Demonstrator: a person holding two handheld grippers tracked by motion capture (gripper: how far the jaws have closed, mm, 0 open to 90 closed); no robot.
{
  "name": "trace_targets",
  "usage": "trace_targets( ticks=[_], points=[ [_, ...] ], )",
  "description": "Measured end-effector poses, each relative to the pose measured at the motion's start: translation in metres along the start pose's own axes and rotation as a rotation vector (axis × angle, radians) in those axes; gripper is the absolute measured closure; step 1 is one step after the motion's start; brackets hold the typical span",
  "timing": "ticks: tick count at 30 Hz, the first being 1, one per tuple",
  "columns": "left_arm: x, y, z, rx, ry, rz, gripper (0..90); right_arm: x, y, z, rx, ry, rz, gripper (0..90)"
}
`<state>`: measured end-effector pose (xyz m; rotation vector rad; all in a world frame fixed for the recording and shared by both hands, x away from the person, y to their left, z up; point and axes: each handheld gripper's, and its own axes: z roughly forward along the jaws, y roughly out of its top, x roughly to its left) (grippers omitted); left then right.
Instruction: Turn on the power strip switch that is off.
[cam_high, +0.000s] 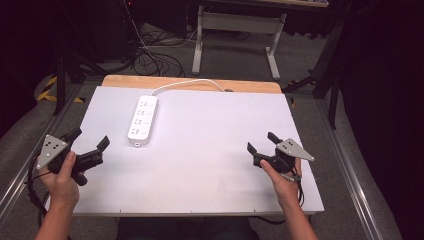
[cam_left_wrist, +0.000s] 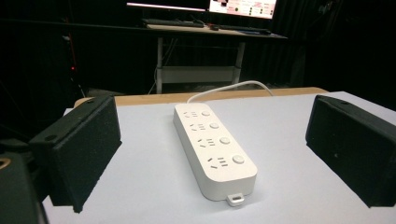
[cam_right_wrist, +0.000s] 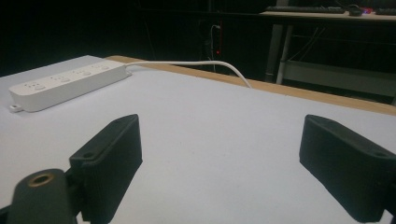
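High view, looking down on a white table (cam_high: 200, 170) with a wooden strip along its far edge: a white power strip (cam_high: 142, 119) lies flat on the far left part of the surface, its white cord (cam_high: 187, 83) curving off over the back edge. A person's left hand (cam_high: 62, 175) holds the left gripper (cam_high: 90, 142) near the table's left edge, jaws spread wide and empty. The right hand (cam_high: 280, 177) holds the right gripper (cam_high: 261, 142) near the right edge, jaws likewise spread and empty. Left gripper view has the power strip (cam_left_wrist: 215, 149) lying ahead between its two black jaws, four outlets and four round buttons facing up. Right gripper view has the strip (cam_right_wrist: 67, 84) far off to its left.
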<state>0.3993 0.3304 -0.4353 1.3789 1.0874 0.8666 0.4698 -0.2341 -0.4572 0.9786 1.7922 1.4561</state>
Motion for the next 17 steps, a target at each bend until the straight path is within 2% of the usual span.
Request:
trace_targets(
  ticks=[17],
  points=[
    [0.0023,-0.0011,-0.0022,0.002,0.004,-0.009,3.9,0.0011,-0.0004,0.0042,0.005,0.008,-0.005,13.4]
  ],
)
